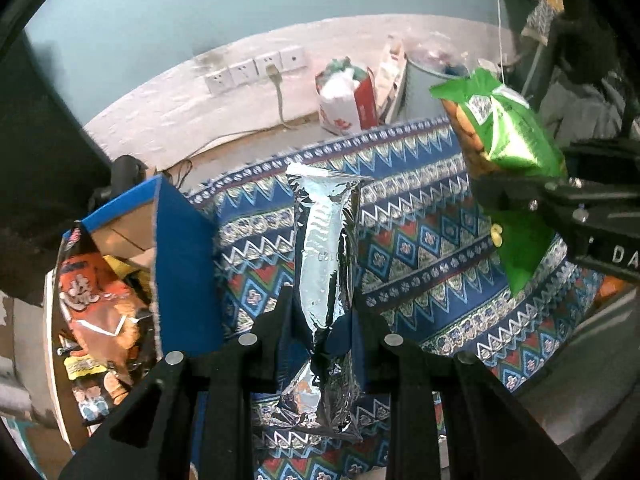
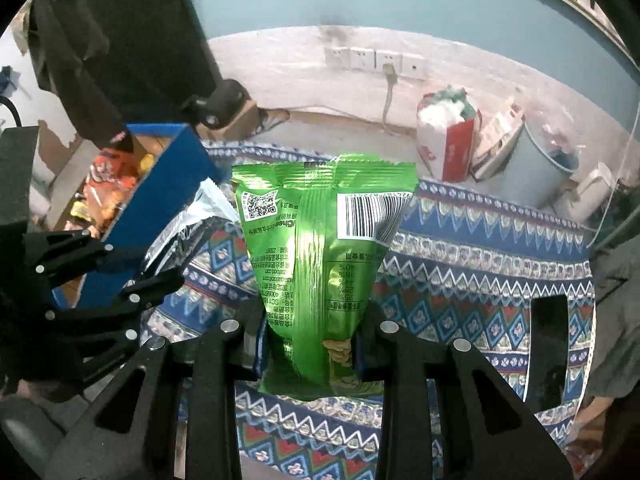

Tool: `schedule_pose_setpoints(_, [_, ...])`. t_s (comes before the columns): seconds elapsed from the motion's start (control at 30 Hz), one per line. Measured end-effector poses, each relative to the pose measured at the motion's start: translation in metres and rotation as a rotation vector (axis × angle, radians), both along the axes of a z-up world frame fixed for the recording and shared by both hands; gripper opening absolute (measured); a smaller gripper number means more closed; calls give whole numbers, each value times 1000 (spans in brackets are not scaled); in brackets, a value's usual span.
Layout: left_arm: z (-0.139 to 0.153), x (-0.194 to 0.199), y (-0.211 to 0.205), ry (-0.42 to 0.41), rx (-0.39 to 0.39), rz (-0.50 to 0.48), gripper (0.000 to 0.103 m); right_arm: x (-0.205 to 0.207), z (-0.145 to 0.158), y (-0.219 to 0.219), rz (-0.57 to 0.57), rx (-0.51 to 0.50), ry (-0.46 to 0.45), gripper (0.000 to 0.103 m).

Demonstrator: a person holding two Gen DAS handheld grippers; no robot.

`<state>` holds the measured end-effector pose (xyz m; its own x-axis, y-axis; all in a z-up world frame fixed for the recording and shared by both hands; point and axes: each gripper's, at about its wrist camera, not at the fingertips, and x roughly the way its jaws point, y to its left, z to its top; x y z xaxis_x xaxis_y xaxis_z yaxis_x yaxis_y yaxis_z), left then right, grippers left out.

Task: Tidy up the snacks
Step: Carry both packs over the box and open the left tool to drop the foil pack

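Glossy foil packet [image 1: 324, 264], shiny green plastic bag [image 2: 320, 264], woven cloth [image 1: 420, 240].

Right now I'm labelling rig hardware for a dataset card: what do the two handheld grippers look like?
Both are matte black. The left gripper and the right gripper have angular two-finger linkages with cut-out slots and round silver pins. The right gripper's body, seen from the left camera, carries white letters "DA".

I see a blue zigzag-patterned woven cloth [image 2: 460, 264] covering the surface, with an open blue cardboard box [image 2: 160, 200] sitting at centre-left.
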<state>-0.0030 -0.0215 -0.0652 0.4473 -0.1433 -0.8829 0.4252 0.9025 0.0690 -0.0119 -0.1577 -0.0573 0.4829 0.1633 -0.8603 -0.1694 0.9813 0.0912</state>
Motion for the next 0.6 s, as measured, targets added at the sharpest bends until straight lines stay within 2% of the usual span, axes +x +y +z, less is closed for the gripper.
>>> schedule_pose_setpoints(0.27, [24,4,31,-32,-54,69,26,-1,18,18,40,15,-46,29])
schedule_pose_setpoints(0.6, [38,2,67,-64,-77,145,26,4,32,51,99,26,-78,29])
